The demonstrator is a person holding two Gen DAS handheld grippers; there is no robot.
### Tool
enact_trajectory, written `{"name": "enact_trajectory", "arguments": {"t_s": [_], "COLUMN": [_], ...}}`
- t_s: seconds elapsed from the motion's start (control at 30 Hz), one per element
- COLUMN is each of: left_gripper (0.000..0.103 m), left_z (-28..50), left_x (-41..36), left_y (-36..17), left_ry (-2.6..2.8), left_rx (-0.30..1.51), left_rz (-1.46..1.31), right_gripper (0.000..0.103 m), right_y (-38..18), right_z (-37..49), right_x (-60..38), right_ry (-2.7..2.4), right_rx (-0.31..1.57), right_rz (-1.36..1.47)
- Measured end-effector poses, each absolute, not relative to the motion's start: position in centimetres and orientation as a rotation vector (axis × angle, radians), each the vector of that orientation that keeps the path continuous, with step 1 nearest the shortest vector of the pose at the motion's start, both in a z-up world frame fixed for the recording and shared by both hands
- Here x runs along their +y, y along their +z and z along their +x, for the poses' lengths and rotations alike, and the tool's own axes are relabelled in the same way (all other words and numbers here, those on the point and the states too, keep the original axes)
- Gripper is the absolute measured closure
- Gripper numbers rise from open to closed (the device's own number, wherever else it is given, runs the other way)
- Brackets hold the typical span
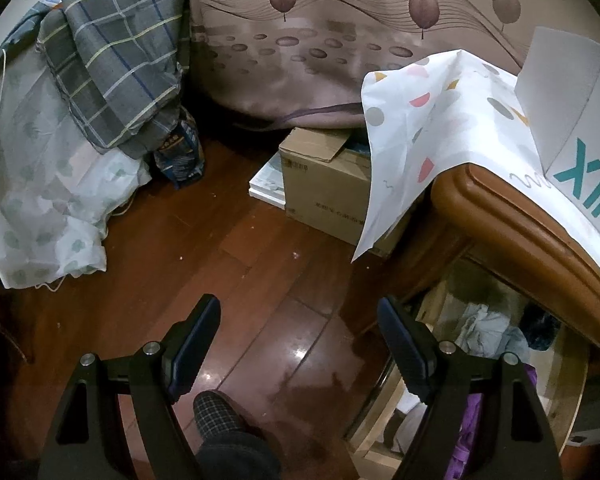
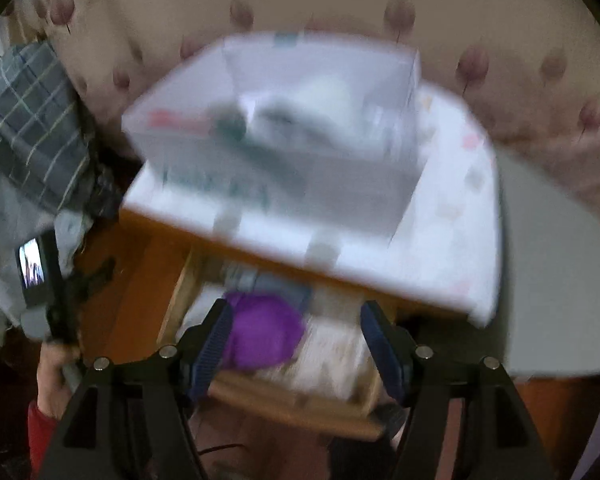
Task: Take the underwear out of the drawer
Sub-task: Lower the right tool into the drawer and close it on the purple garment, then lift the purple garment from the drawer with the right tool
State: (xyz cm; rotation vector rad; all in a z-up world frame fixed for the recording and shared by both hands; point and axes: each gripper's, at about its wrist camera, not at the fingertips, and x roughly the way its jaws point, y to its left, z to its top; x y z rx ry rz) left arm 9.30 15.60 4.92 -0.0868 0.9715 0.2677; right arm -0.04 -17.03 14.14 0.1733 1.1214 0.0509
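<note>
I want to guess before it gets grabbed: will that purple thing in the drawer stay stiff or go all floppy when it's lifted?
Probably floppy: the purple thing looks like a soft, rounded bundle of cloth with no hard edges, though the picture is blurred. It likely weighs little and may unfold and dangle. It should not roll or break; it lies among other crumpled fabric in the open drawer.

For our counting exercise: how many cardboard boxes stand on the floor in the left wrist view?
1: the brown cardboard box by the curtain, beside the cabinet; others may hide behind the hanging cloth.
</note>
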Motion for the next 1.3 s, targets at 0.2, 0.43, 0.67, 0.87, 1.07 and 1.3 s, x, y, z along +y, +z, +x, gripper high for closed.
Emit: {"name": "enact_trajectory", "arguments": {"t_s": [0.2,0.43,0.67,0.87,1.07,1.3], "left_gripper": [0.025,0.025,0.025,0.025,0.025,0.025], "left_z": [9.6,9.5,9.5,9.6,9.6,9.5], "left_x": [16.1,17.2,17.3,16.7,16.3,16.3], "left_y": [5.1,5.1,5.0,4.7,4.5,4.6], "left_ry": [0.273,0.283,0.272,0.254,0.251,0.246], "left_rx": [0.983,0.989,0.997,1.009,1.012,1.013], "left_rz": [-0.102,-0.131,-0.131,-0.129,-0.127,-0.113], "right_gripper": [0.035,0.035,0.021,0.014,0.003,0.000], "right_y": [3.6,-4.3,-8.0,-9.4,-10.2,-11.5], "right_z": [1.3,3.7,5.7,7.0,8.2,8.7], "right_x": [-14.4,-13.9,-12.9,-10.7,-9.4,-9.5], "right_ry": [0.081,-0.001,-0.078,-0.138,-0.174,-0.179], "right_rx": [1.292,1.367,1.405,1.457,1.491,1.548], "right_rz": [0.310,0.511,0.596,0.488,0.427,0.500]}}
